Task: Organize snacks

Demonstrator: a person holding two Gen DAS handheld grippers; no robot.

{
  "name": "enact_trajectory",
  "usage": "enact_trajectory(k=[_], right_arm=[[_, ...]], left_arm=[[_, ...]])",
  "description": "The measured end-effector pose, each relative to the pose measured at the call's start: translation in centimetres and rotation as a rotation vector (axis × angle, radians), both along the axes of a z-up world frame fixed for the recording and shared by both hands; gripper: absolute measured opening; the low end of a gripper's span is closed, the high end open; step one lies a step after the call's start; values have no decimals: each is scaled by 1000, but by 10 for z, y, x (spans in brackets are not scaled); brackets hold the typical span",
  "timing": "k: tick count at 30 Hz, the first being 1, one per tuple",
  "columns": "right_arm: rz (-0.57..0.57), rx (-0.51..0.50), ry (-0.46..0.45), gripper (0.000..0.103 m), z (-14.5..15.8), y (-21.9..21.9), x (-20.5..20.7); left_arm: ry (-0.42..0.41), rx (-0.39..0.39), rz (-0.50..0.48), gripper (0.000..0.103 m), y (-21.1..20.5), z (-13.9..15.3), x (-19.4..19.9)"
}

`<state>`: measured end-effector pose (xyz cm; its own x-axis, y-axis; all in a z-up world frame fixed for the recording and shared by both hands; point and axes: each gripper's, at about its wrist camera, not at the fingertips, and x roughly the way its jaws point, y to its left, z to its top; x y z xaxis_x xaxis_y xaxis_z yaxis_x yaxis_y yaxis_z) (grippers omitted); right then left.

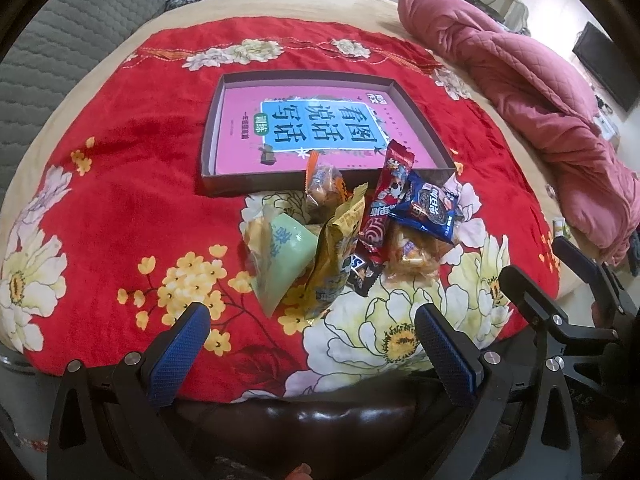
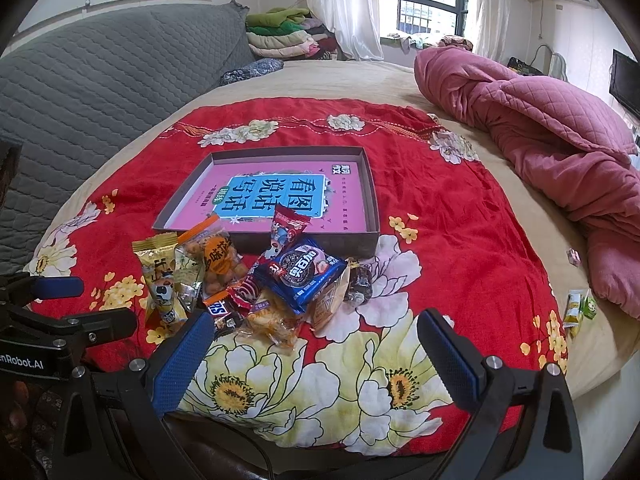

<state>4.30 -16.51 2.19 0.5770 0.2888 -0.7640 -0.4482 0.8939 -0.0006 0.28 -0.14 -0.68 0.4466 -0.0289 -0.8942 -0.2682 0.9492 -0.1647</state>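
Note:
A pile of snack packets lies on a red floral cloth (image 1: 132,184) just in front of a shallow open box (image 1: 208,148) with a pink printed bottom. The pile holds a blue cookie packet (image 1: 430,208) (image 2: 300,276), a red stick packet (image 1: 390,184), a yellow packet (image 1: 338,256) (image 2: 160,280), a pale green packet (image 1: 280,256) and an orange nut packet (image 2: 218,260). My left gripper (image 1: 312,316) is open and empty, just short of the pile. My right gripper (image 2: 316,324) is open and empty at the pile's near edge. The box (image 2: 372,184) holds no snacks.
A rumpled pink quilt (image 1: 520,100) (image 2: 560,140) lies on the bed to the right. A grey quilted headboard (image 2: 100,80) rises at the left. Two small packets (image 2: 578,306) lie near the bed's right edge. Folded blankets (image 2: 284,36) are stacked by the window.

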Motion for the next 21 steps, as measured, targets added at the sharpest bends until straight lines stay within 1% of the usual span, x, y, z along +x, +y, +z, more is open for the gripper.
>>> enact_trajectory(k=[14, 19, 21], right_arm=[[-15, 10, 32, 102, -9, -4, 6], [-19, 16, 46, 102, -13, -5, 9], [-21, 15, 52, 102, -16, -5, 11]], left_arm=[[7, -78, 3, 102, 8, -11, 4], [8, -85, -31, 102, 4, -15, 10], [11, -75, -35, 102, 2, -18, 14]])
